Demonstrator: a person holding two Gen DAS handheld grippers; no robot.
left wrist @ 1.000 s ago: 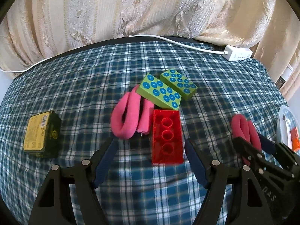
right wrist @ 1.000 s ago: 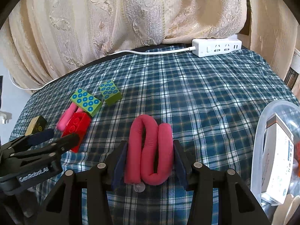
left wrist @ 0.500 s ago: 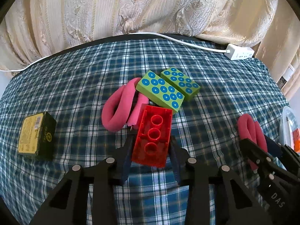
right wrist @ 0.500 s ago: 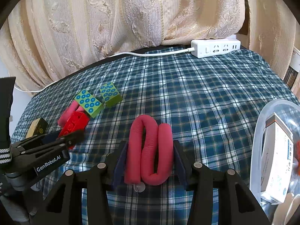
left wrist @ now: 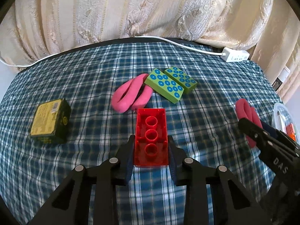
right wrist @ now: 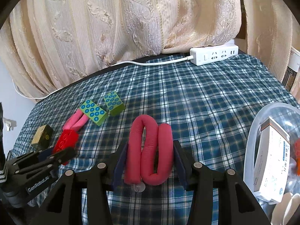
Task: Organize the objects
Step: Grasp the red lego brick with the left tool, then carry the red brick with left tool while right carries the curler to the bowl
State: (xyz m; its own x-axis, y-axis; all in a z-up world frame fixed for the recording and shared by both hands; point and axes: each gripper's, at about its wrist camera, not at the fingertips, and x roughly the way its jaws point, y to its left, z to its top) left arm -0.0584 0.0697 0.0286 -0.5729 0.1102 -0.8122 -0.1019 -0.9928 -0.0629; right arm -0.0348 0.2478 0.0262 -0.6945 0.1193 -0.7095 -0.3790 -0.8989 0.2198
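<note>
red brick (left wrist: 151,136) | left gripper (left wrist: 151,146) is pinching it | right gripper (right wrist: 148,150) is pinching folded red roller (right wrist: 150,150)

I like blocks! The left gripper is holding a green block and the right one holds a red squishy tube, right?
Not quite: the left gripper holds the red block, as the left wrist view shows. The green blocks lie on the cloth. The right gripper does hold the tube.
</note>
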